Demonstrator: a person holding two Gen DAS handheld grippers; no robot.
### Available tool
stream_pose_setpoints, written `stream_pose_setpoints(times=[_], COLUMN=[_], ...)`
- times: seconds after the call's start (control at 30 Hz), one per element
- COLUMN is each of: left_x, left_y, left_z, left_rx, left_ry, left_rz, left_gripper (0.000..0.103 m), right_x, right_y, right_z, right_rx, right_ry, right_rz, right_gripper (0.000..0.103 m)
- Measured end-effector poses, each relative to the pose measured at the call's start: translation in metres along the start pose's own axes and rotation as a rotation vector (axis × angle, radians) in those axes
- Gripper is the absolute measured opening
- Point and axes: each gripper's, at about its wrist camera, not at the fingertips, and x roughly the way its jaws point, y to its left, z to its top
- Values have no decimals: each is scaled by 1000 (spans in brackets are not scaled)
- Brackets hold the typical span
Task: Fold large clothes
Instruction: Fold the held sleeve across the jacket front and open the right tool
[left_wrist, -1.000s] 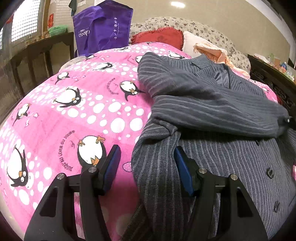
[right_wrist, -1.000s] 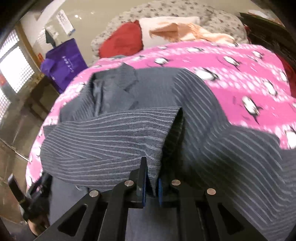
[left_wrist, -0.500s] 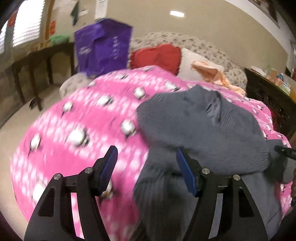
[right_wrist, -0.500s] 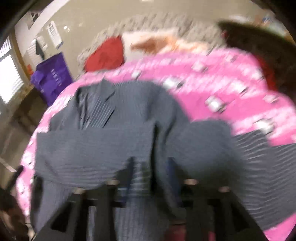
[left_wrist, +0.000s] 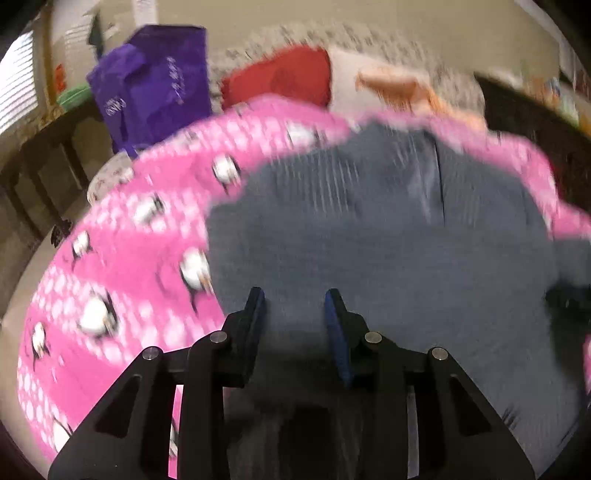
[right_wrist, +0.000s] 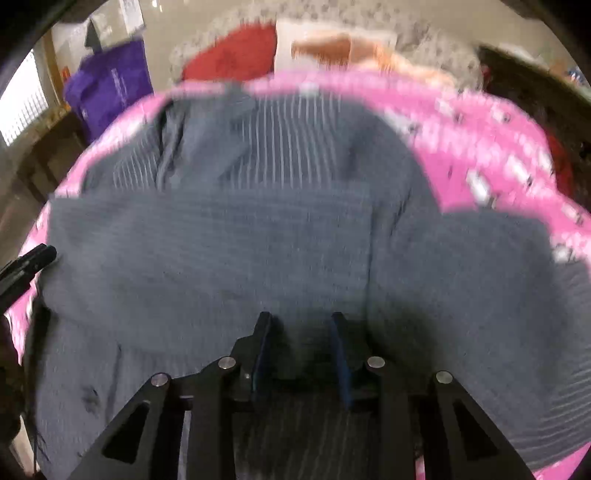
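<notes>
A grey pinstriped jacket (left_wrist: 369, 236) lies spread on a pink penguin blanket (left_wrist: 122, 266), with one sleeve folded across its chest (right_wrist: 207, 251). My left gripper (left_wrist: 294, 301) is open above the jacket's left lower part, its jaws apart and empty. My right gripper (right_wrist: 301, 325) is open above the jacket's lower middle (right_wrist: 295, 206), just below the folded sleeve, holding nothing. Both views are blurred by motion. The left gripper's tip (right_wrist: 26, 260) shows at the left edge of the right wrist view.
A purple bag (left_wrist: 155, 85) stands at the far left of the bed beside a dark wooden table (left_wrist: 40, 140). Red (left_wrist: 280, 77) and white pillows and an orange cloth (left_wrist: 399, 88) lie at the head. A dark cabinet (left_wrist: 528, 110) stands at the right.
My right gripper has let go of the sleeve cuff and opened. Both grippers have pulled back and risen. The left gripper has shifted right, over the jacket.
</notes>
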Motion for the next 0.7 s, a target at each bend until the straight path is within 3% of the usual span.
stream_pose_setpoints(times=[0.07, 0.13, 0.17, 0.3, 0.37, 0.47, 0.57, 0.63, 0.7], left_x=[14, 45, 64, 101, 98, 99, 98, 83, 55], left_y=[6, 16, 19, 26, 25, 32, 31, 25, 24], left_z=[23, 41, 45, 33, 28, 25, 26, 31, 31], left_rx=[-26, -61, -81, -112, -115, -141, -118, -100, -117], left_ry=[3, 64, 108, 158, 108, 101, 123, 128, 80], left_rz=[33, 51, 63, 83, 85, 58, 48, 56, 46], left_gripper=[42, 42, 42, 49, 50, 53, 58, 58, 58], right_x=[-9, -3, 7, 55, 59, 59, 57, 53, 28], right_y=[2, 2, 3, -3, 3, 12, 7, 1, 7], right_z=[16, 33, 40, 45, 35, 35, 35, 33, 34], right_rx=[8, 35, 45, 57, 4, -21, -7, -2, -1], right_ry=[-75, -106, -101, -52, -125, -135, -143, -134, -177], right_rz=[-13, -4, -1, -14, -44, -76, -43, -11, -37], right_gripper=[30, 30, 30, 30, 30, 31, 35, 34, 34])
